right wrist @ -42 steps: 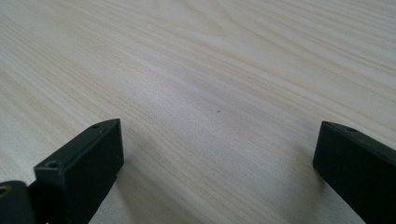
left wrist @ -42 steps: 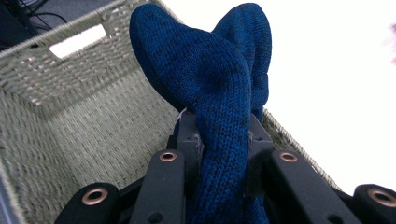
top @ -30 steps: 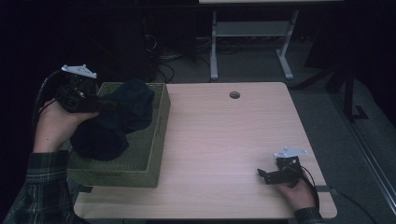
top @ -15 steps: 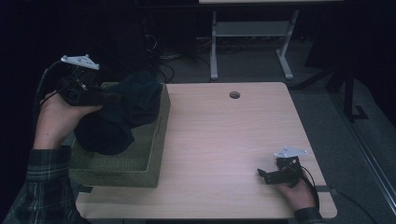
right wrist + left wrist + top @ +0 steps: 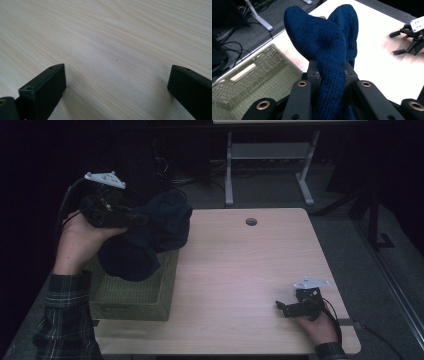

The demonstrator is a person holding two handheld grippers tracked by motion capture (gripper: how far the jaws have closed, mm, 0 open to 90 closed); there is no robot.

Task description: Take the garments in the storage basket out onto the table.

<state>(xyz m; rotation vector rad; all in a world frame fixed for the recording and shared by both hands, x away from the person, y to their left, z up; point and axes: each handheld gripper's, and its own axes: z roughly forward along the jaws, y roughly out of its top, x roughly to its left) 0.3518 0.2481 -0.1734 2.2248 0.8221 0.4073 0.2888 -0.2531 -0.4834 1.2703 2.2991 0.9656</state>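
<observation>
A dark blue knitted garment [image 5: 329, 50] is pinched between the jaws of the left gripper [image 5: 131, 218] and held above the far end of the green woven basket [image 5: 132, 296], whose inside is partly hidden by it. The right gripper [image 5: 281, 307], jaws spread, is rested on the table [image 5: 240, 270] at the near right; its hand is cut off.

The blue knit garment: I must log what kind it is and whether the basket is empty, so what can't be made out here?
- Blue knit garment: bunched in the left tool, its lower part cut off by the left gripper view's bottom edge; type unclear.
- Green basket: in the high view, the hanging garment and the hand cover part of its inside.
</observation>
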